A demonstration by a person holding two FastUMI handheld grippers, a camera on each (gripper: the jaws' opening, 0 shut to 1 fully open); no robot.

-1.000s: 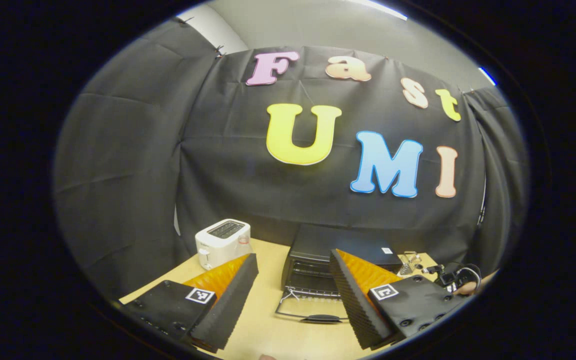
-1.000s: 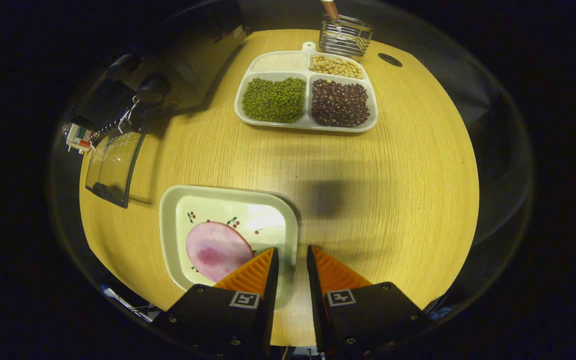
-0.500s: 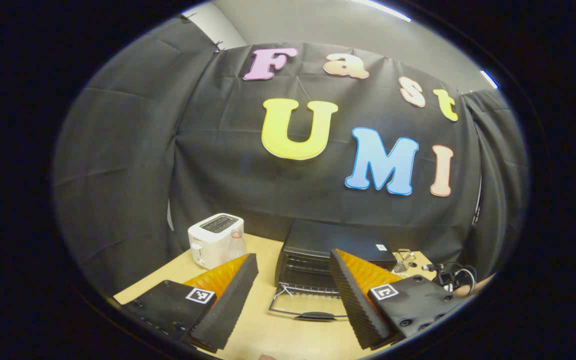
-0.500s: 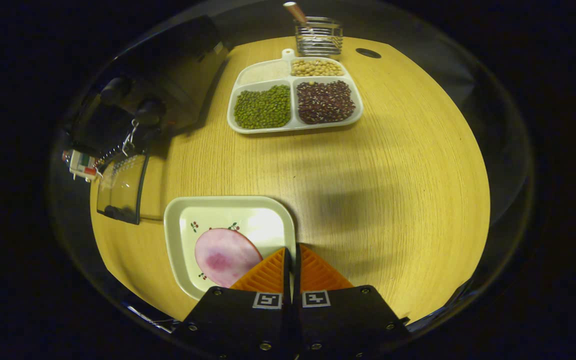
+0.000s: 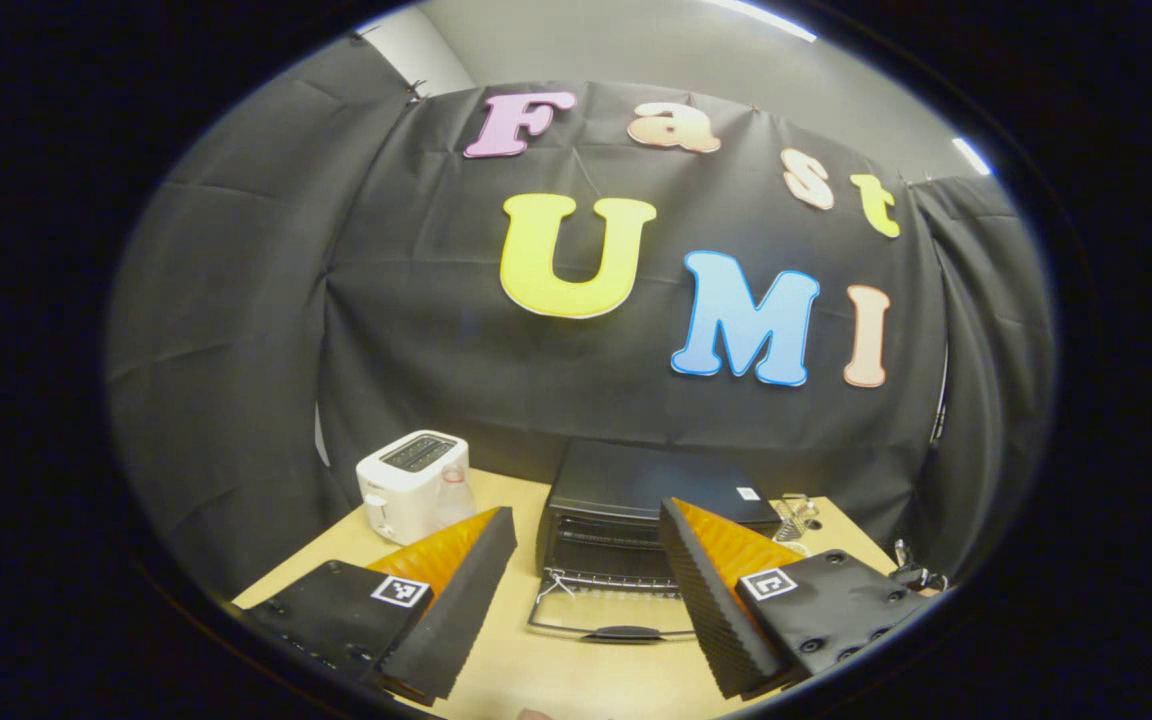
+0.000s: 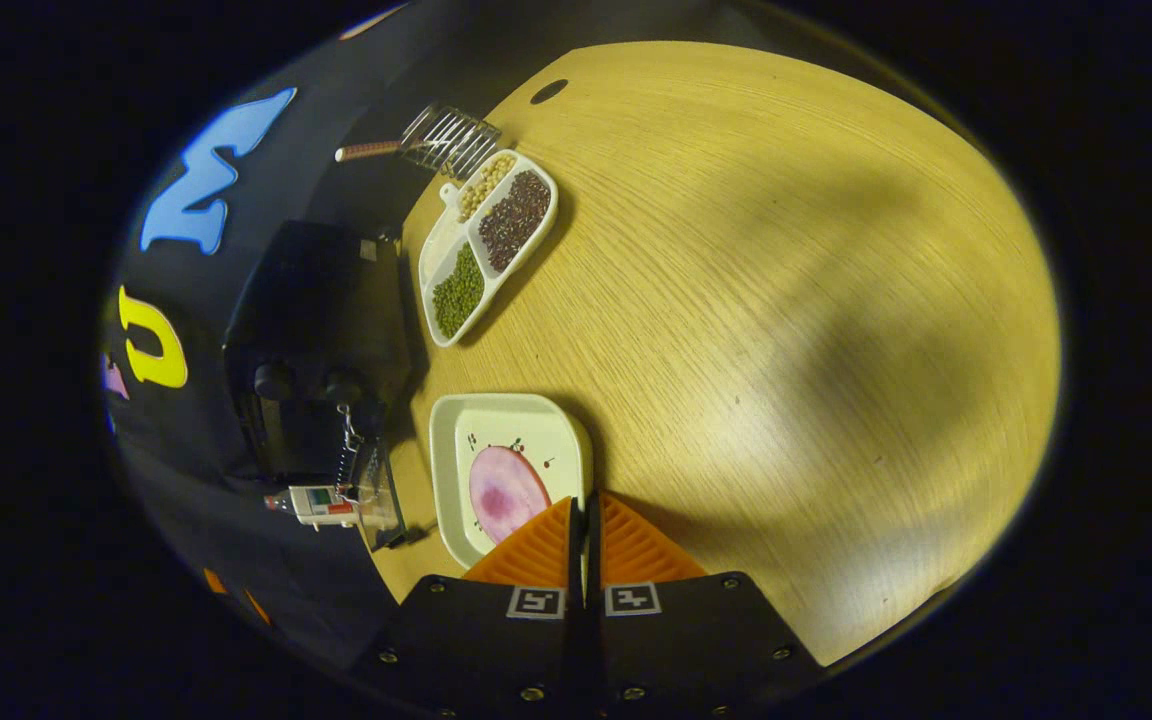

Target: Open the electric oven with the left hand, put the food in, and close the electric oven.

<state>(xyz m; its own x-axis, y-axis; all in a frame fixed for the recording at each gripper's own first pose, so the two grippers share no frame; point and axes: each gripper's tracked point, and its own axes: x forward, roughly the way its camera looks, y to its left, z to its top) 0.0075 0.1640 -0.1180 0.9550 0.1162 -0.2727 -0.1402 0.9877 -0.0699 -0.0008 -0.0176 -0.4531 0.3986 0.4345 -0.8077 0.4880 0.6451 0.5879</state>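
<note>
Both fingers of the right gripper [image 6: 583, 540] pinch the near rim of a square cream plate [image 6: 456, 440] carrying a round pink slice of food [image 6: 506, 492]. The left gripper [image 5: 586, 590] hangs spread wide before the black electric oven [image 5: 636, 490], whose glass door [image 5: 606, 615] lies folded down on the wooden table [image 6: 786, 300].

No legible text can be made out; small labels on the oven [image 5: 636, 500] are too blurred.
</note>
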